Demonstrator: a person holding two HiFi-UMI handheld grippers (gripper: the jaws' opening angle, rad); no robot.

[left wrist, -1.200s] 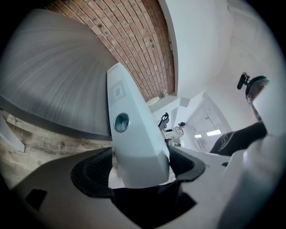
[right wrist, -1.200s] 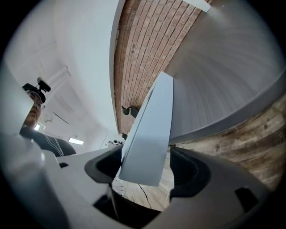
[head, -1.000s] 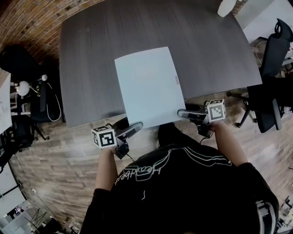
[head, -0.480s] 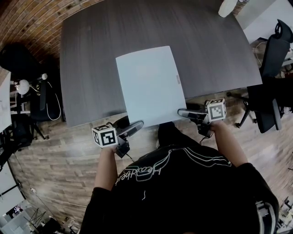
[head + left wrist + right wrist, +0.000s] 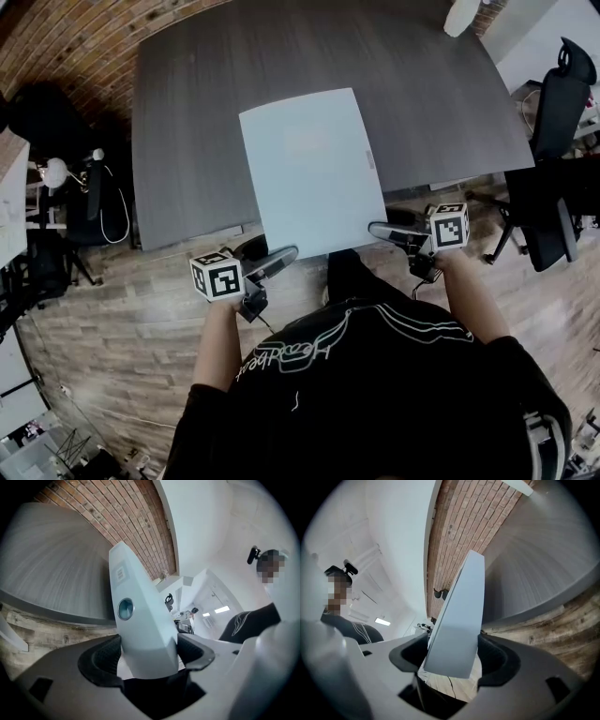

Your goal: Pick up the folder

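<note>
— From the head view, where's the folder?

— The pale blue flat rectangular folder [image 5: 314,173] lies lengthwise over the dark grey wood-grain table [image 5: 187,112]. Its near edge sticks out past the table's edge, above the plank floor [image 5: 112,319]. The person has a tool at each near corner: the left gripper [image 5: 281,256] at the left one and the right gripper [image 5: 382,231] at the right one. Both point inward toward each other. A black office chair [image 5: 553,122] stands off to the right of the table.

— Is the far end touching the tabletop?

— I can't tell from here.

— And the left gripper view?

— The jaws are closed on the folder [image 5: 140,620]. Its corner sits wedged between the two black ribbed pads of the left gripper [image 5: 145,654], touching both. A small round eyelet [image 5: 125,609] shows on the folder's face just above the grip. The sheet runs up and away from the jaws, with the grey table [image 5: 51,573] to its left and a red brick wall [image 5: 140,527] behind.

— The right gripper view?

— Much the same. The right gripper [image 5: 452,660] is clamped on the other near corner of the folder [image 5: 459,620], a pad pressing each side. Here the folder leans up and to the right. The table [image 5: 543,564] is on its right and the brick wall [image 5: 464,527] beyond. Plank floor [image 5: 543,630] shows under the table's edge.
</note>
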